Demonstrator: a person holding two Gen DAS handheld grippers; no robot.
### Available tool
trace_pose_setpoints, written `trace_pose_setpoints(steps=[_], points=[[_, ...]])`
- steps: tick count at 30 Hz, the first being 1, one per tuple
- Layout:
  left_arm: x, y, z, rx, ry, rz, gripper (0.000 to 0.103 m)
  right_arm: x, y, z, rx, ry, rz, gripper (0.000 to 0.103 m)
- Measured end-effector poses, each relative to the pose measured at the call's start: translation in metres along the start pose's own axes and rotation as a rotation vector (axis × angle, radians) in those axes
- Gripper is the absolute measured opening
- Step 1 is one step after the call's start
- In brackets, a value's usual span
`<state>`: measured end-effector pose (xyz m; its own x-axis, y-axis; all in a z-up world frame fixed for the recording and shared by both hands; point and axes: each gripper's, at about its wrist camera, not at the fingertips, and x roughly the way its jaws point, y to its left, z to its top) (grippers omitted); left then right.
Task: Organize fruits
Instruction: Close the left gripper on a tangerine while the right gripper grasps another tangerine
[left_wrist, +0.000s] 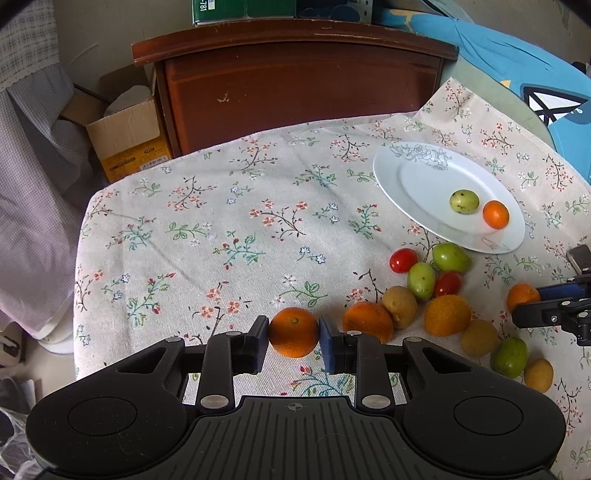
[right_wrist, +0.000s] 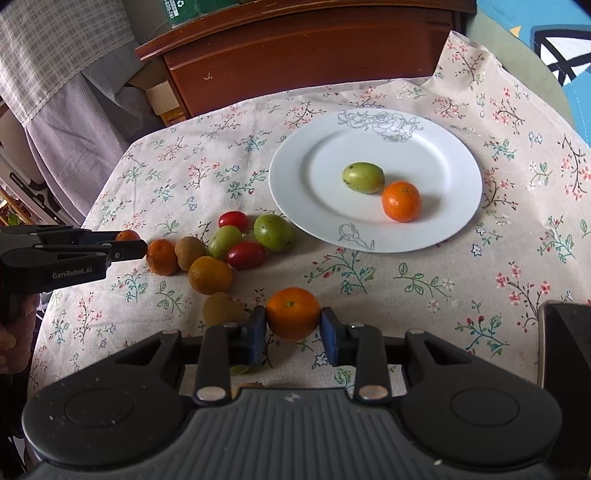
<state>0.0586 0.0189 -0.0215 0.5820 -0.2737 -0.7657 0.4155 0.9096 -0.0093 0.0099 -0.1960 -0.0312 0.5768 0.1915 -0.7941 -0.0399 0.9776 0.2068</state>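
My left gripper (left_wrist: 293, 334) is shut on a small orange (left_wrist: 293, 325), low over the flowered tablecloth (left_wrist: 221, 229). My right gripper (right_wrist: 293, 326) is shut on another small orange (right_wrist: 293, 310). Each gripper shows in the other's view: the right gripper (left_wrist: 532, 301) at the right edge, the left gripper (right_wrist: 129, 242) at the left. A white plate (right_wrist: 295, 206) holds a green fruit (right_wrist: 364, 177) and an orange (right_wrist: 401, 201). Between the grippers lies a loose heap of fruit (right_wrist: 221, 254): oranges, kiwis, green fruits and two cherry tomatoes.
A brown wooden cabinet (left_wrist: 295, 92) stands behind the table, with an open cardboard box (left_wrist: 125, 136) to its left. Blue fabric (left_wrist: 517, 62) lies at the far right. The cloth hangs over the table's left edge (left_wrist: 79, 258). A dark object (right_wrist: 565, 350) sits at the right edge.
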Motion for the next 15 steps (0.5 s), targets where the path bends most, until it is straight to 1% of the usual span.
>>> trace_pose_setpoints(steps=[7, 15], points=[[-0.012, -0.005, 0.011, -0.018, -0.050, -0.021, 0.026, -0.005, 0.001, 0.005, 0.013, -0.030, 0.015, 0.031], [-0.022, -0.028, 0.024, 0.003, -0.100, -0.074, 0.026, -0.010, 0.005, 0.010, 0.013, -0.070, 0.025, 0.031]])
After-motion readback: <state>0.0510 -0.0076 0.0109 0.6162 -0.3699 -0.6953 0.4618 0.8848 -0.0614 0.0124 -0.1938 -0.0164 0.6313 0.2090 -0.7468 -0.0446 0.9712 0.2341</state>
